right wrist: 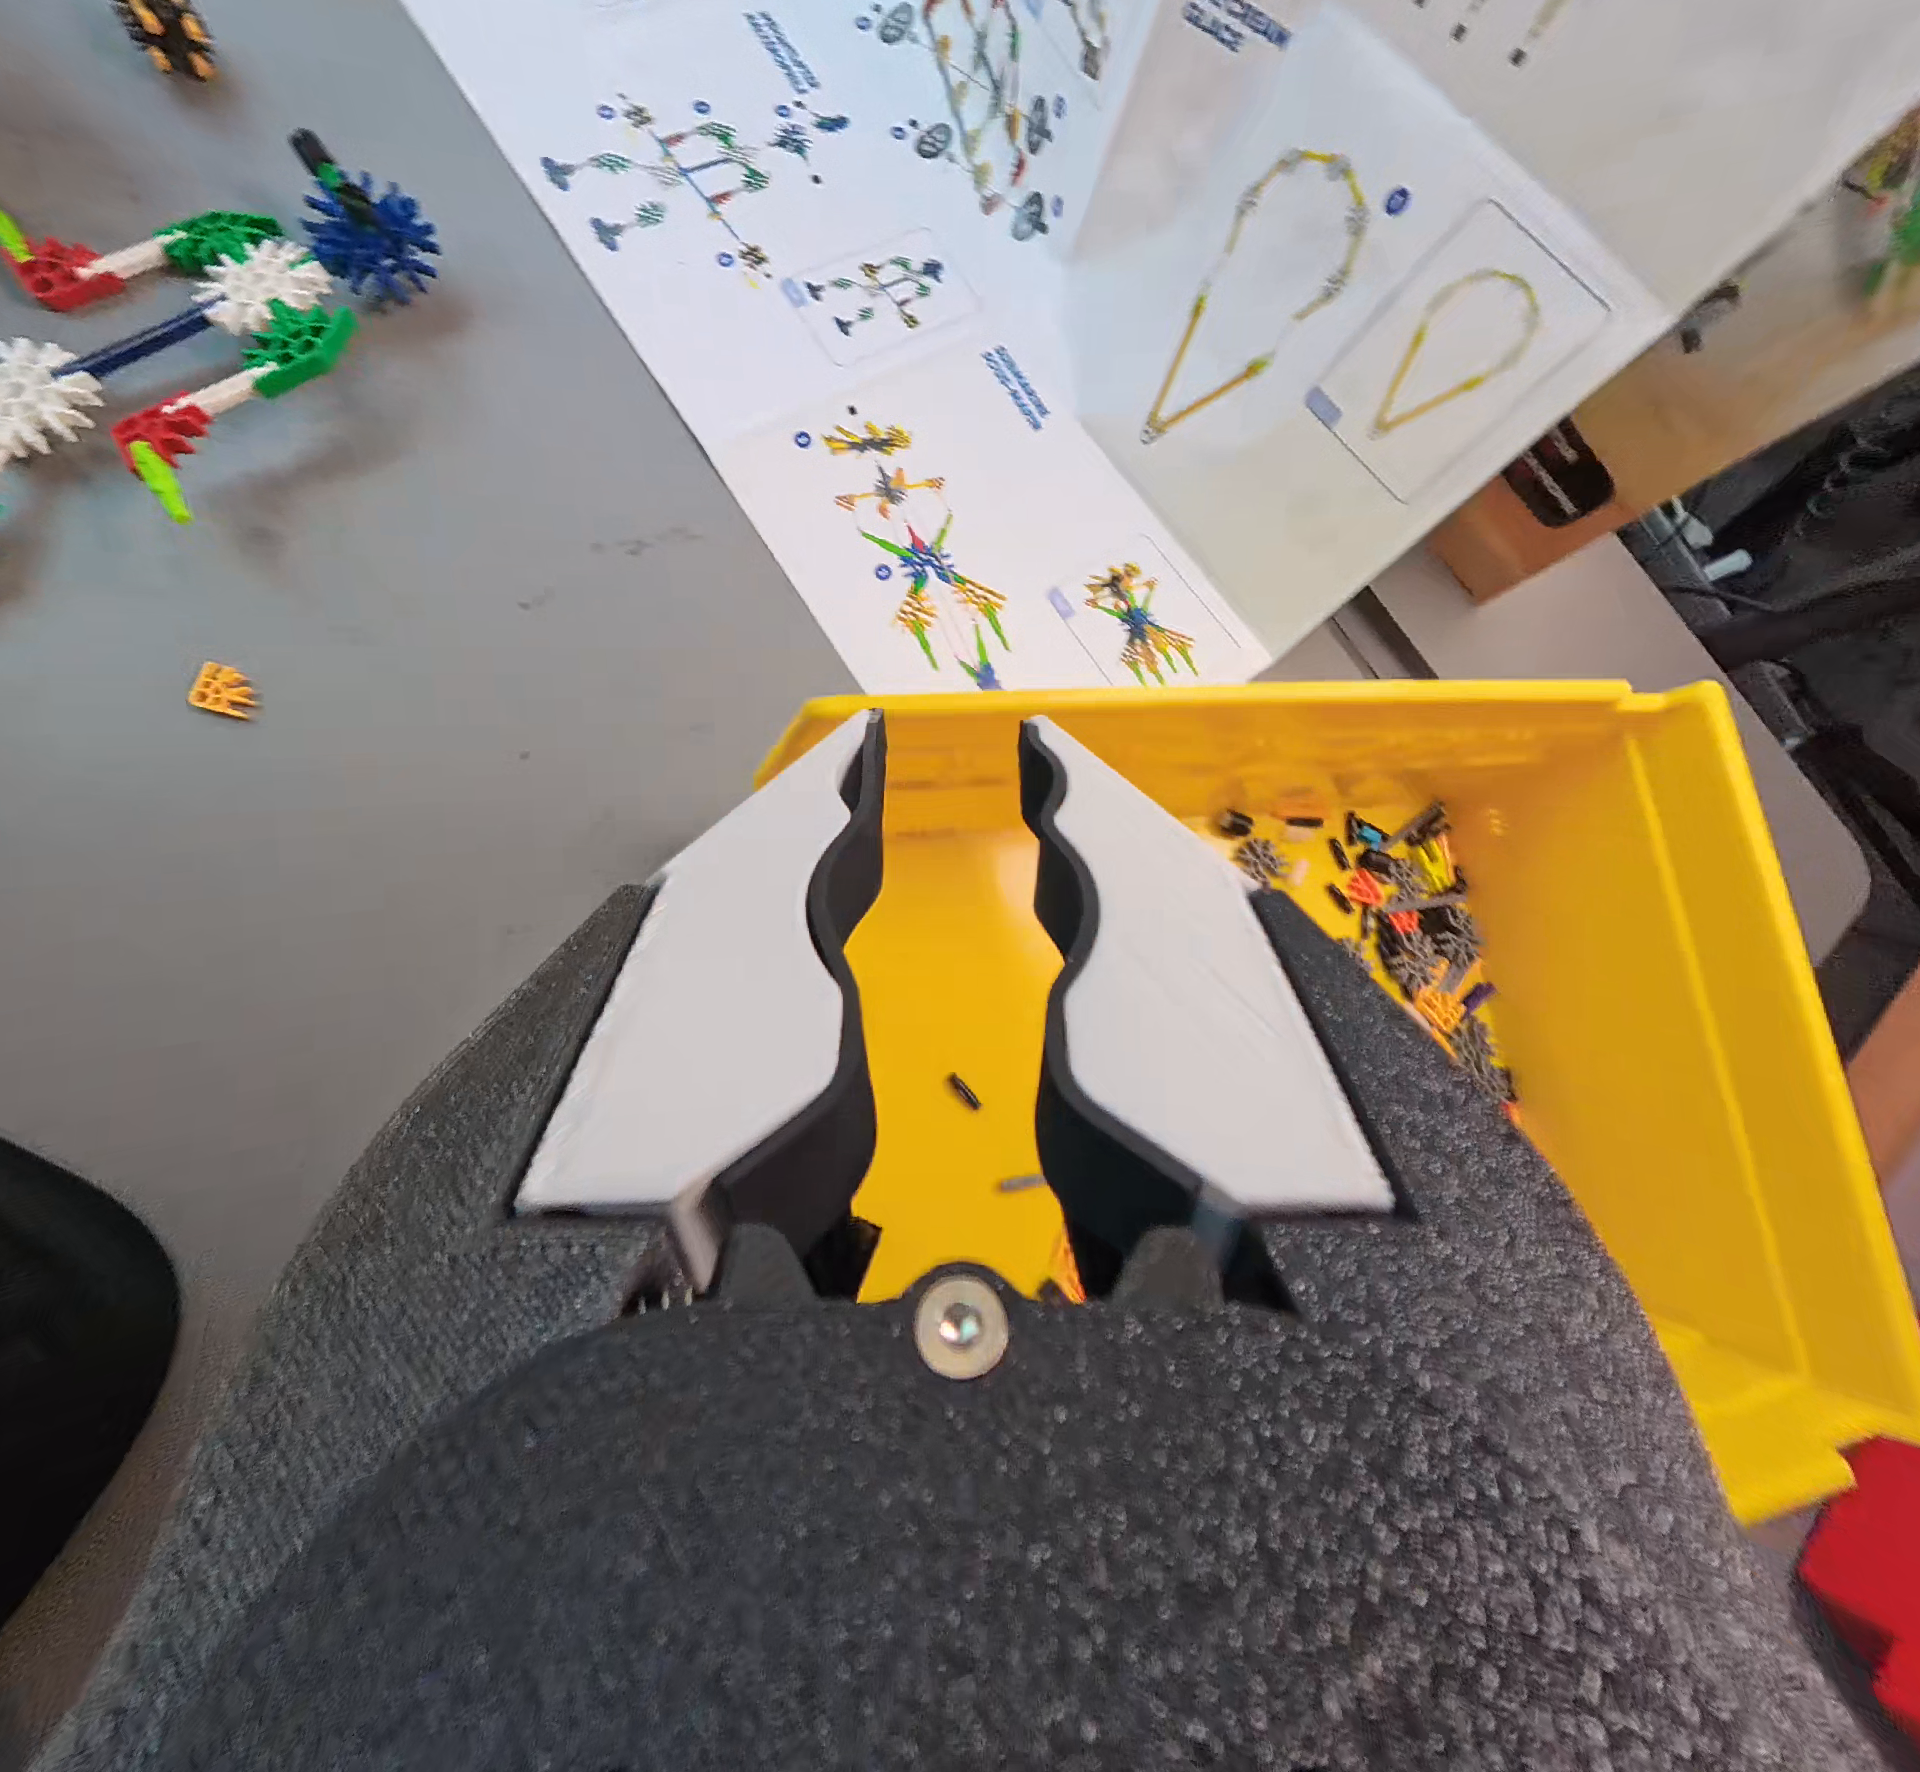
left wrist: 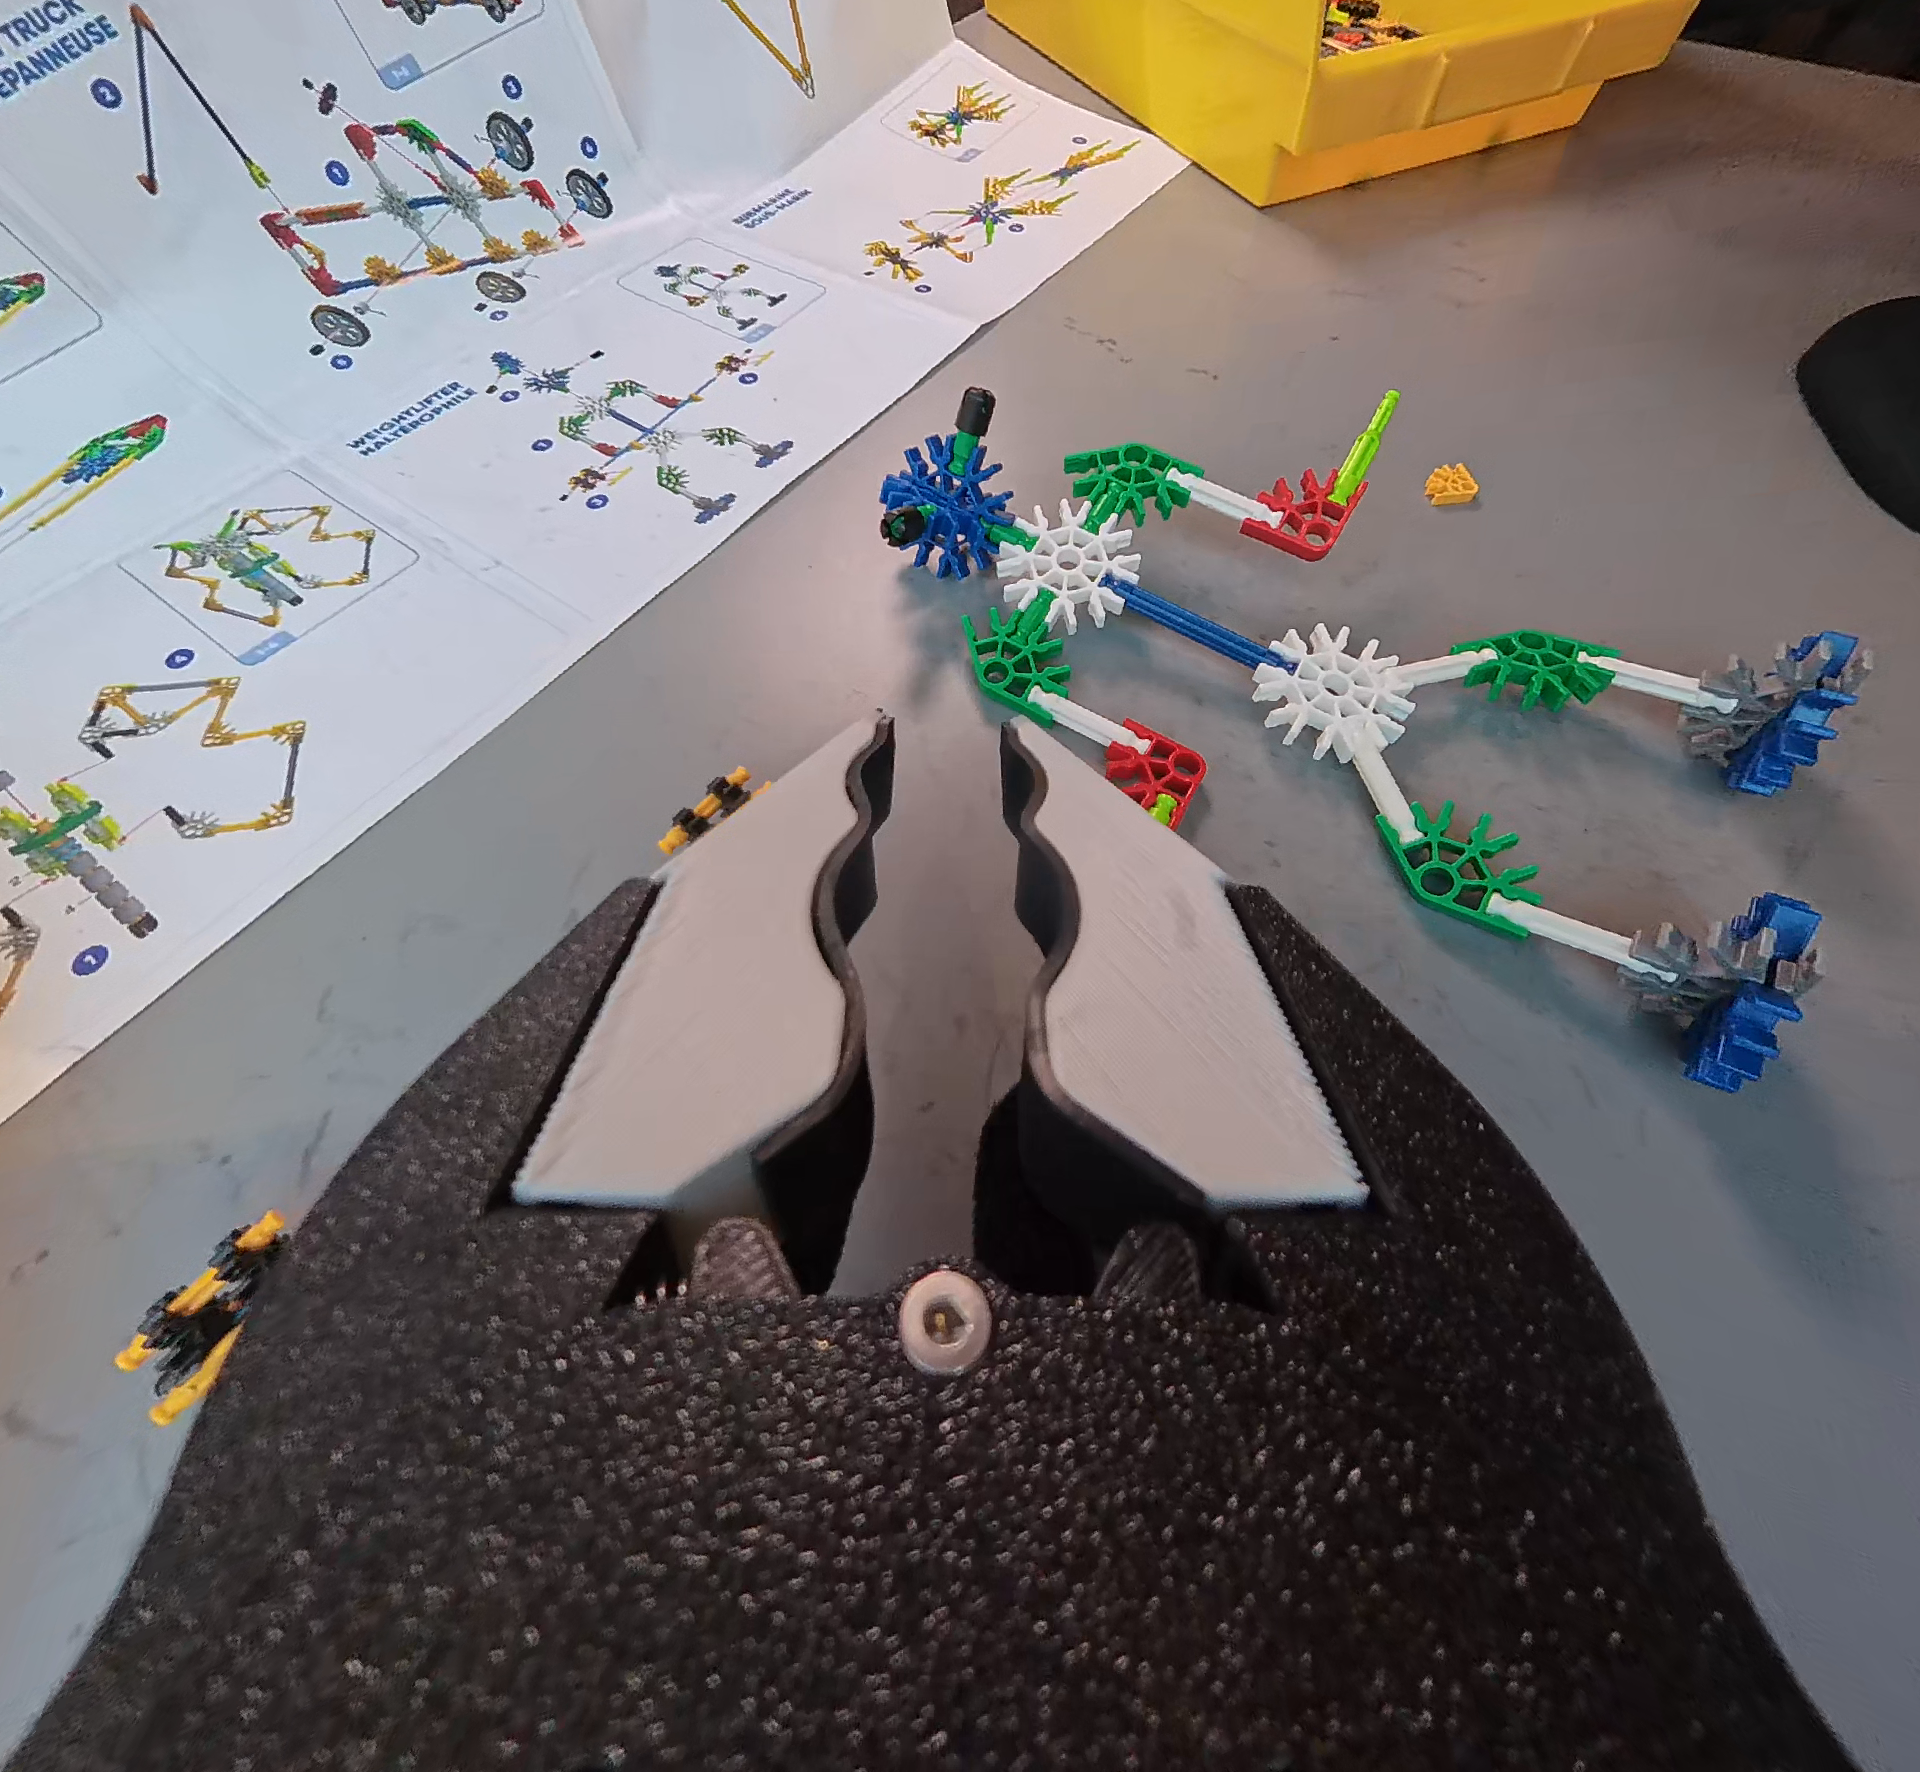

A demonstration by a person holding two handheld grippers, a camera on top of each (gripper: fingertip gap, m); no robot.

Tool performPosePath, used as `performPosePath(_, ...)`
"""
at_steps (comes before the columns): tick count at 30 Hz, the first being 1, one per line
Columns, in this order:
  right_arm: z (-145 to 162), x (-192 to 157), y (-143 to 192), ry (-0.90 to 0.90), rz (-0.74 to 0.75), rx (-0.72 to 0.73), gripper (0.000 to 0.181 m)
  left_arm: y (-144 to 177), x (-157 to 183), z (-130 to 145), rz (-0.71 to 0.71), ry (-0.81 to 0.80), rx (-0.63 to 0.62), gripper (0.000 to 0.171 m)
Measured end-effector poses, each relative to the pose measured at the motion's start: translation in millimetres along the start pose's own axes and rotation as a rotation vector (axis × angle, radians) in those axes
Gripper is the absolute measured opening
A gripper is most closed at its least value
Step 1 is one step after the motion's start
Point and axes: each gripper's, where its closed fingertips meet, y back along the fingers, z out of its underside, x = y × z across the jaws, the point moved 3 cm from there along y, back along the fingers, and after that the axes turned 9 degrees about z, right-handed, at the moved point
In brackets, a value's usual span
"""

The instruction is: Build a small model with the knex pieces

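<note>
Left gripper (left wrist: pixel 940 735) fingers parted, grasping nothing, held over the grey table (left wrist: pixel 1351 288); the rod-and-connector figure (left wrist: pixel 1330 683) lies just beyond and right of its tips, a red connector (left wrist: pixel 1158 772) beside the right finger. Right gripper (right wrist: pixel 951 730) likewise parted and empty, over the yellow bin (right wrist: pixel 1662 995) of loose pieces; instruction sheet (right wrist: pixel 831 268) beyond

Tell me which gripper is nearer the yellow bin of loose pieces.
Right. The right gripper hangs open directly over the yellow bin, fingertips above its floor. The left gripper sits open over the grey table by the toy figure, with the bin far beyond.
</note>
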Motion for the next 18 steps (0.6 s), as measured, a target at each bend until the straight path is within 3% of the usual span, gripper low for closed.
performPosePath(5,36,42,3,-0.068,0.091,-0.09,0.03,0,-2,0,-0.007,0.011,0.005,0.02)
performPosePath(11,88,67,-1,-0.063,0.135,-0.312,0.032,-1,-3,0,-0.012,0.013,-0.001,0.021)
performPosePath(18,111,81,-6,-0.023,0.141,-0.444,0.029,-1,-5,2,-0.022,0.018,-0.011,0.021)
